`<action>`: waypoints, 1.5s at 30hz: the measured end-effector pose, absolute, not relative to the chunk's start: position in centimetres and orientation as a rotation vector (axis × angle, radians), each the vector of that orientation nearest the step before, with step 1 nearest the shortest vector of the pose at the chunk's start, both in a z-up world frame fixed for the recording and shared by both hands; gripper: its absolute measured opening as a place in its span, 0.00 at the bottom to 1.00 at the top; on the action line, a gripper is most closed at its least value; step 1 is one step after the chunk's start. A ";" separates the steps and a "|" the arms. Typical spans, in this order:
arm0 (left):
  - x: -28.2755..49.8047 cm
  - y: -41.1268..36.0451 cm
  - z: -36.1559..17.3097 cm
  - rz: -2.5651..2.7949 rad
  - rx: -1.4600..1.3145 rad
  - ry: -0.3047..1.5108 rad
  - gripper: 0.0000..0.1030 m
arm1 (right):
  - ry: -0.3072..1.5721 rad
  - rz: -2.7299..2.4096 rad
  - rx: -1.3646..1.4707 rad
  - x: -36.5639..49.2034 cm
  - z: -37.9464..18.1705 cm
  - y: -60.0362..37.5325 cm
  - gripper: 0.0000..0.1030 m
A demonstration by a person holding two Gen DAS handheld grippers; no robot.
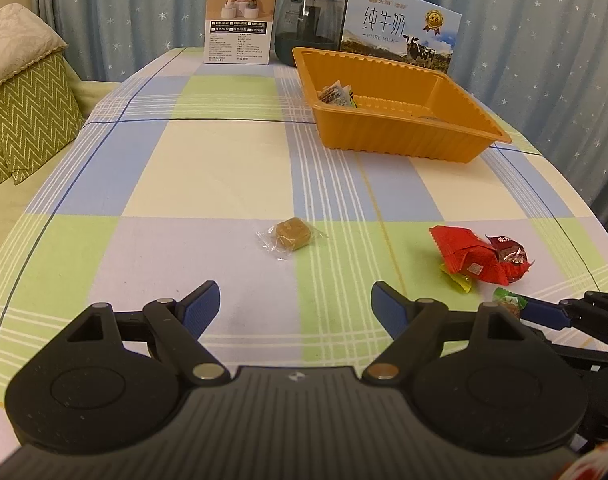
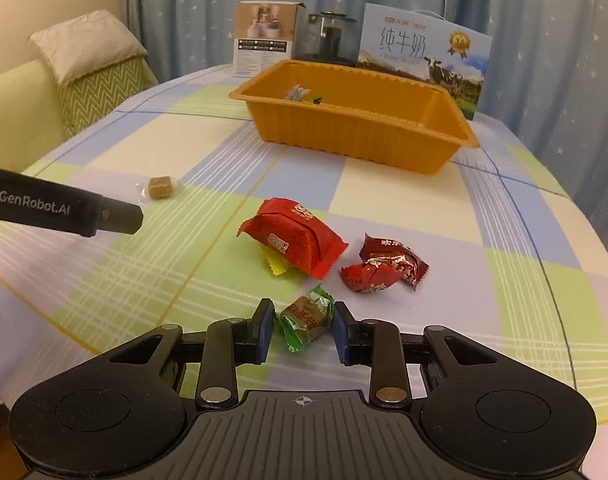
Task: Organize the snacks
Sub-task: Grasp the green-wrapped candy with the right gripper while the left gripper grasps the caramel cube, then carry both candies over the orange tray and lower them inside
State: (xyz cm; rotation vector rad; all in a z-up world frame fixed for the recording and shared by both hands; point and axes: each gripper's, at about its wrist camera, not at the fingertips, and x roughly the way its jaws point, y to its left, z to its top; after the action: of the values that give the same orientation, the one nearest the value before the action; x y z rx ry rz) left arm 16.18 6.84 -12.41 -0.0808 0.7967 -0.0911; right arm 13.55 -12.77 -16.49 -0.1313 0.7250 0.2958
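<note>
On the checked tablecloth (image 2: 403, 196), right gripper (image 2: 302, 330) fingers pinch a green-wrapped candy (image 2: 304, 320); left gripper (image 1: 294, 304) fingers spread.

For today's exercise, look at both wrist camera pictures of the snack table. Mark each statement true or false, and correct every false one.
1. The orange tray already holds some snacks. True.
2. The right gripper has a green-and-brown wrapped candy between its fingers. True.
3. The left gripper holds the clear-wrapped brown candy. False: its jaws are open and empty, and that candy lies on the tablecloth ahead of it.
4. The big red packet lies inside the tray. False: it lies on the tablecloth in front of the tray, over a yellow wrapper.
5. A milk carton stands behind the tray. True.
</note>
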 end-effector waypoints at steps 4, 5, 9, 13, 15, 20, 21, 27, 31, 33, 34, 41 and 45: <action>16.3 6.7 -12.4 -0.095 -0.078 0.795 0.79 | 0.735 0.283 -0.114 13.5 -16.5 -13.0 0.28; 16.3 6.7 -12.5 -0.095 -0.079 0.795 0.79 | 0.735 0.279 -0.105 13.5 -16.5 -13.2 0.28; 16.7 6.6 -12.3 -0.091 -0.076 0.786 0.79 | 0.711 0.249 -0.081 13.5 -15.9 -13.8 0.28; 17.8 6.7 -12.4 -0.074 -0.072 0.776 0.78 | 0.664 0.207 -0.047 13.5 -15.0 -14.6 0.28; 18.6 6.7 -12.5 -0.067 -0.065 0.770 0.76 | 0.656 0.195 -0.025 13.7 -14.9 -15.0 0.28; 20.4 6.0 -12.9 -0.071 0.070 0.756 0.64 | 0.670 0.188 0.000 14.0 -14.9 -15.3 0.28; 20.8 5.8 -13.1 -0.073 0.113 0.759 0.63 | 0.671 0.187 0.005 14.0 -14.9 -15.4 0.28; 22.4 6.2 -14.0 -0.117 0.144 0.797 0.45 | 0.680 0.182 0.034 14.3 -15.1 -15.8 0.28; 22.6 5.9 -14.2 -0.158 0.158 0.799 0.37 | 0.681 0.185 0.045 14.4 -15.1 -15.8 0.28; 22.8 5.7 -14.2 -0.170 0.161 0.802 0.33 | 0.682 0.187 0.047 14.4 -15.1 -15.9 0.28; 22.8 5.7 -14.2 -0.179 0.161 0.806 0.29 | 0.682 0.186 0.047 14.4 -15.1 -15.9 0.28; 22.3 5.3 -13.9 -0.186 0.151 0.823 0.23 | 0.678 0.180 0.061 14.4 -14.9 -16.0 0.28; 21.9 5.4 -13.5 -0.190 0.110 0.819 0.23 | 0.664 0.177 0.061 14.3 -14.6 -16.0 0.28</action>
State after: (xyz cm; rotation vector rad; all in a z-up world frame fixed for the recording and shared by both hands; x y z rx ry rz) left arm 21.87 5.39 -13.50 0.1103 0.8187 -0.1898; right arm 14.27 -16.00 -14.61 0.0607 0.6636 0.1773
